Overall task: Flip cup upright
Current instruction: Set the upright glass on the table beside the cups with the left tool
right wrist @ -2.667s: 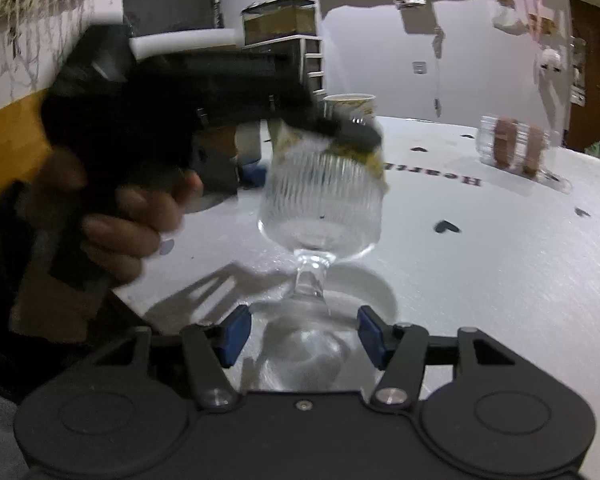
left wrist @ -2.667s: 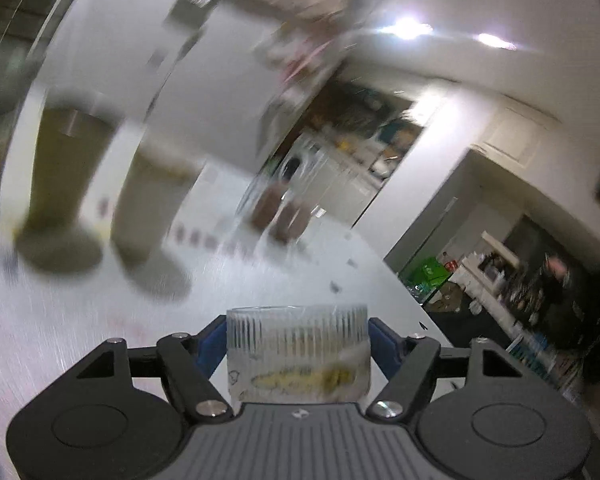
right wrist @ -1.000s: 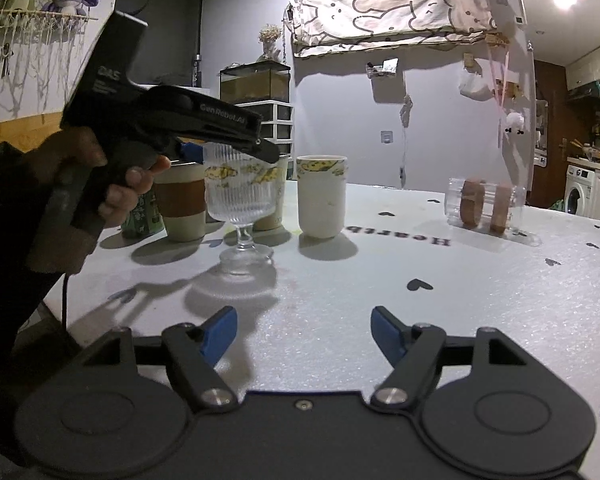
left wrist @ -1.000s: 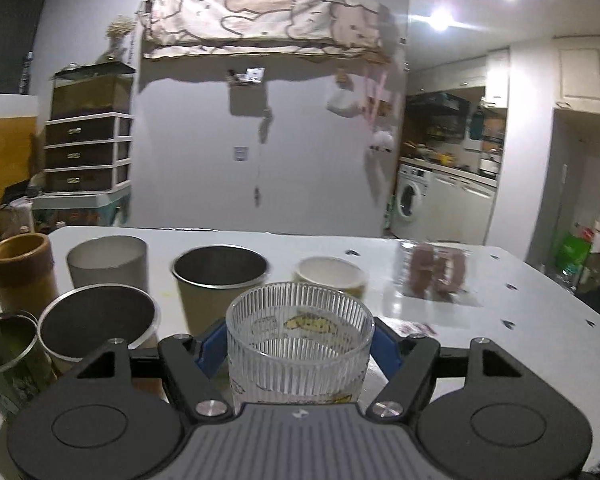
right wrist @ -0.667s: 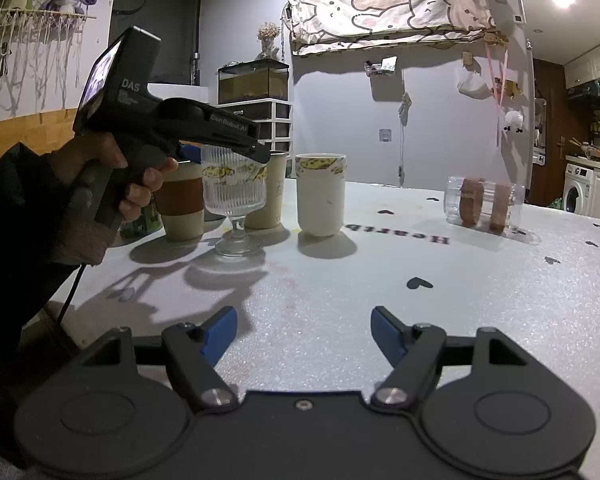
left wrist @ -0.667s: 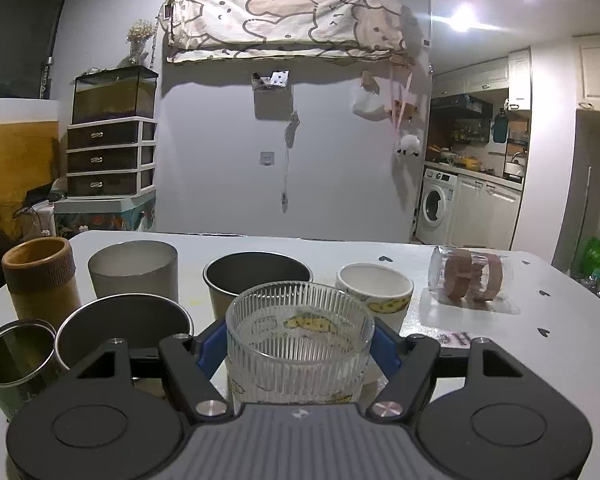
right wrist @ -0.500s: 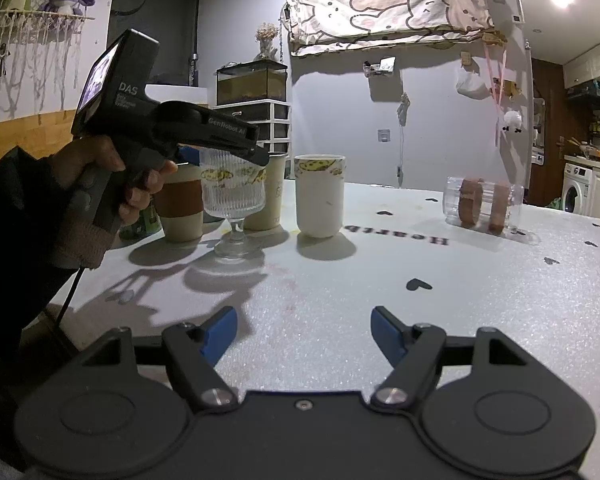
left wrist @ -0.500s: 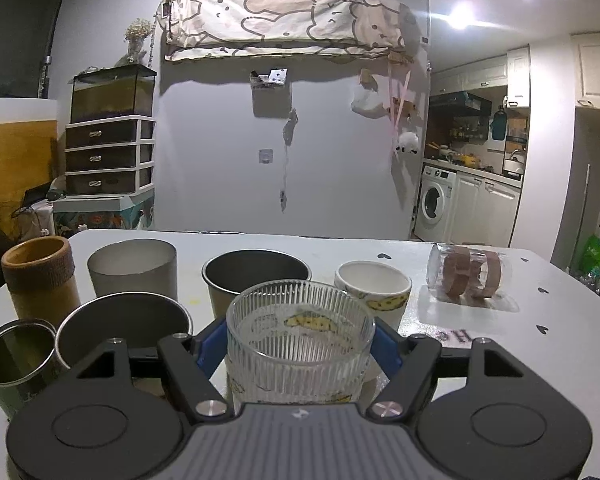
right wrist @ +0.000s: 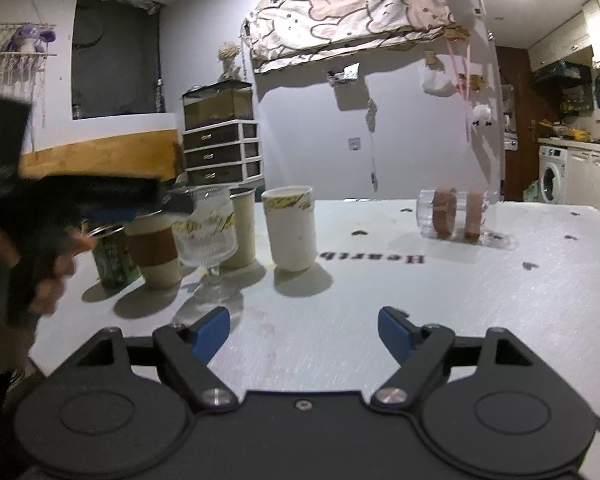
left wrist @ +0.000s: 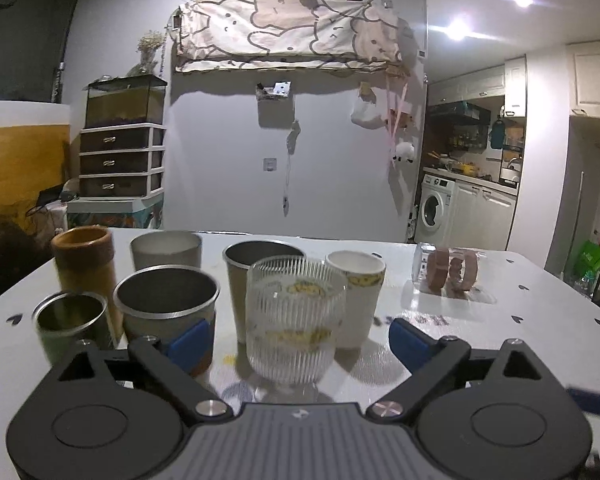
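The ribbed clear glass goblet with yellow markings stands upright on the white table, mouth up. My left gripper is open, its blue pads spread wide on either side of the goblet and clear of it. In the right wrist view the goblet stands on its foot at the left, with the left gripper's tool blurred beside its rim. My right gripper is open and empty, low over the table.
Several cups stand around the goblet: a white paper cup, a tall metal cup, a sleeved cup, a green can, a brown tumbler. A clear jar lies on its side at the right.
My left gripper has opened and let go of the goblet, which now stands on the table on its own. The left gripper has drawn back a little. My right gripper has stayed open.
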The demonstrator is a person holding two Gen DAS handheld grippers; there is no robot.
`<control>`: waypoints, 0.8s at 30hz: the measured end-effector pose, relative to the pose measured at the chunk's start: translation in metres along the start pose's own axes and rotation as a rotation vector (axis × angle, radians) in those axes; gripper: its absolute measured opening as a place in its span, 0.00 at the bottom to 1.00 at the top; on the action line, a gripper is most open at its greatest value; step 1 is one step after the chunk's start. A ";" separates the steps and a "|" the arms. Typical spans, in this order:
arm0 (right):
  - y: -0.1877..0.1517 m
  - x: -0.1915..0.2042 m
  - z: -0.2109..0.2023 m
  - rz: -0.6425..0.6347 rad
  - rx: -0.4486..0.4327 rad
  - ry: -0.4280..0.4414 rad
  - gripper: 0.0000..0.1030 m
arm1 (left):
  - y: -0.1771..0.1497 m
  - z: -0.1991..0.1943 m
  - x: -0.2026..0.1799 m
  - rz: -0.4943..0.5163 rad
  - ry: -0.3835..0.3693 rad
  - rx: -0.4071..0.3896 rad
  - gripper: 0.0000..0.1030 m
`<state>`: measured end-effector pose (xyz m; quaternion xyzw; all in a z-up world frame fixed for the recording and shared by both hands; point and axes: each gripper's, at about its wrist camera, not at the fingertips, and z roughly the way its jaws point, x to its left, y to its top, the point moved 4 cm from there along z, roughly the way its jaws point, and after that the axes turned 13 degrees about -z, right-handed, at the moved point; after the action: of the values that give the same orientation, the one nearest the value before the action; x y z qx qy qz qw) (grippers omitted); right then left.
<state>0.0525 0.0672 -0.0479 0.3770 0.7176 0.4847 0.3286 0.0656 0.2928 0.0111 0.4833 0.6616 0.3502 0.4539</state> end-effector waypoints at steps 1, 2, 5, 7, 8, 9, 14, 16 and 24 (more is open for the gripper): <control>0.001 0.000 0.000 0.000 0.002 -0.006 0.80 | -0.003 -0.004 0.000 0.005 0.008 0.001 0.94; 0.003 -0.001 -0.001 0.001 0.005 -0.016 0.80 | -0.006 -0.009 0.000 0.009 0.017 -0.001 0.95; 0.006 -0.003 -0.001 0.005 0.006 -0.041 0.80 | -0.013 -0.021 0.001 0.012 0.024 -0.001 0.97; 0.007 -0.004 -0.002 0.009 0.004 -0.054 0.80 | -0.016 -0.026 0.001 0.009 0.024 0.004 0.98; 0.008 -0.005 -0.003 0.008 0.002 -0.061 0.81 | -0.019 -0.029 0.002 0.009 0.026 0.006 1.00; 0.008 -0.005 -0.004 0.005 0.001 -0.067 0.81 | -0.022 -0.031 0.003 0.008 0.028 0.006 1.00; 0.010 -0.004 -0.006 -0.012 0.003 -0.091 0.86 | -0.033 -0.040 0.005 0.000 0.034 0.019 1.00; 0.011 -0.004 -0.007 -0.017 0.006 -0.100 0.88 | -0.036 -0.042 0.006 0.002 0.033 0.021 1.00; 0.013 -0.007 -0.009 -0.013 0.019 -0.141 0.95 | -0.043 -0.048 0.002 0.033 0.045 0.025 1.00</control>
<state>0.0512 0.0605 -0.0325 0.4088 0.6995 0.4480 0.3780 0.0064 0.2810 -0.0122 0.4917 0.6679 0.3602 0.4270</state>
